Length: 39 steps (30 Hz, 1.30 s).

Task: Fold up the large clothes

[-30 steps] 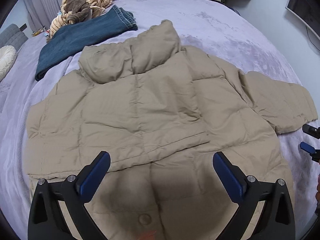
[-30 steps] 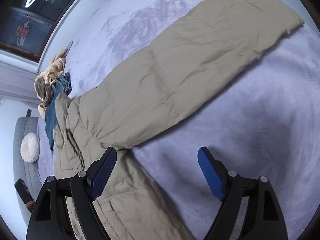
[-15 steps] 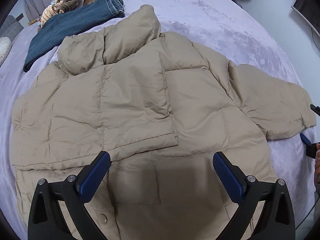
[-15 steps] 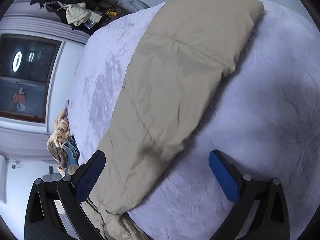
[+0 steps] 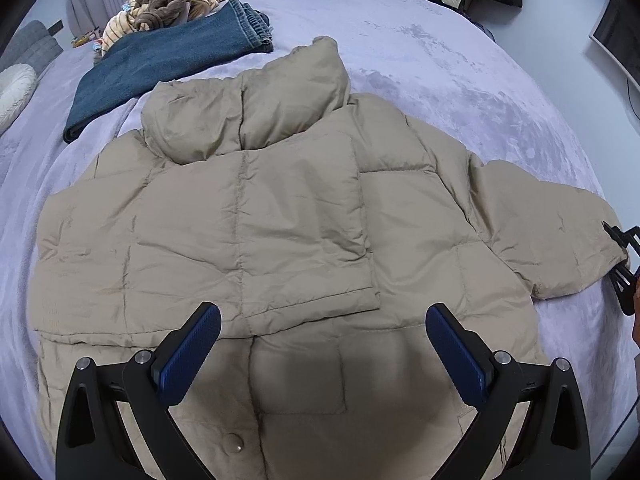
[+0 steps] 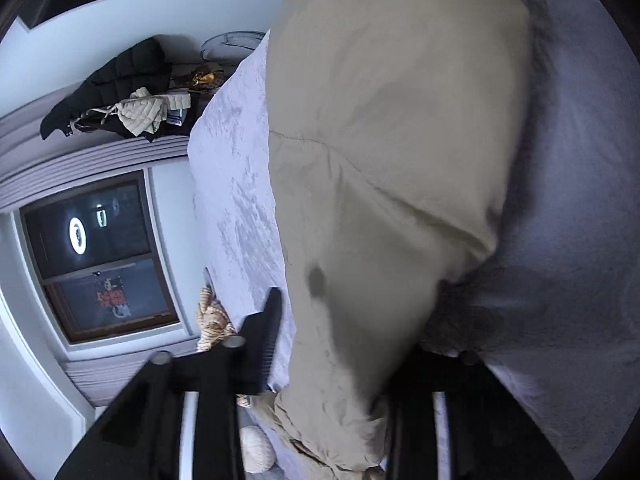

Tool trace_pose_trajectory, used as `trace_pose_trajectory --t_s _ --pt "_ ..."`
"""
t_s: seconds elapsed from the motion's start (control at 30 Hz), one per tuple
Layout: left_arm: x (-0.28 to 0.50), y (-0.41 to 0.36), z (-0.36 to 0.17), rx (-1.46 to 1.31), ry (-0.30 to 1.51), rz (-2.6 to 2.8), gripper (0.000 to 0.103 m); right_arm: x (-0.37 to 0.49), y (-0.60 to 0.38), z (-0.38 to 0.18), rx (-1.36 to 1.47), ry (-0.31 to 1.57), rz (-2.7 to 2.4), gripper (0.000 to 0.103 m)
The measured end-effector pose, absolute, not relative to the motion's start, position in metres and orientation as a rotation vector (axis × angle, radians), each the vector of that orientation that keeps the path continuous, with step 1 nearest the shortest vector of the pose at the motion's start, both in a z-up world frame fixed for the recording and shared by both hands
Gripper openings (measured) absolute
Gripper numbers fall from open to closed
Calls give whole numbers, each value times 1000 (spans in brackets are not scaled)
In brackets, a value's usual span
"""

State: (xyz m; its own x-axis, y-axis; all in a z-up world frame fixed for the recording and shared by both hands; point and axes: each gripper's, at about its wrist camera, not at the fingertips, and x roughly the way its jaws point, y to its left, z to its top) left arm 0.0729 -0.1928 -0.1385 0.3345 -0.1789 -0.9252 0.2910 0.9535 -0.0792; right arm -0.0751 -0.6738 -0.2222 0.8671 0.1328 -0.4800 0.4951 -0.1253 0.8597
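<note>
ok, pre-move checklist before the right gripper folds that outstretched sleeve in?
1. Left gripper jaws open, empty, over jacket hem: ok.
2. Right gripper straddles outstretched sleeve at its cuff: ok.
3. Right jaws clamped on that sleeve: cannot tell, blurred.
4. Other sleeve folded across jacket front: ok.
5. Jacket lying flat on bed: ok.
</note>
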Motion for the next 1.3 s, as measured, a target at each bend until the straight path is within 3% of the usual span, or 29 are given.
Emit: trace_pose_trajectory --t_s 0.33,0.6,0.8,1.1,1.13,1.17,1.27,1.3 --pt "91 -128 -129 67 1135 -244 103 7 -591 -114 1226 583 -95 8" --pt "105 -48 -127 43 1099 -159 103 95 -405 -42 658 715 165 8" --pt "110 5 -133 18 1094 -95 103 124 -281 -89 408 885 234 8" --pt "113 21 -161 -22 1137 -122 103 107 -242 -177 369 1089 125 9" --pt "114 19 -163 -28 1139 -130 103 106 -241 -180 370 1101 118 11" --pt "115 17 -163 -34 1139 -138 103 106 -243 -182 383 1113 119 20" --pt "118 8 -162 -45 1134 -161 103 102 -255 -177 510 1131 162 68" --pt "120 6 -160 -48 1131 -169 103 100 -257 -169 540 1114 154 71"
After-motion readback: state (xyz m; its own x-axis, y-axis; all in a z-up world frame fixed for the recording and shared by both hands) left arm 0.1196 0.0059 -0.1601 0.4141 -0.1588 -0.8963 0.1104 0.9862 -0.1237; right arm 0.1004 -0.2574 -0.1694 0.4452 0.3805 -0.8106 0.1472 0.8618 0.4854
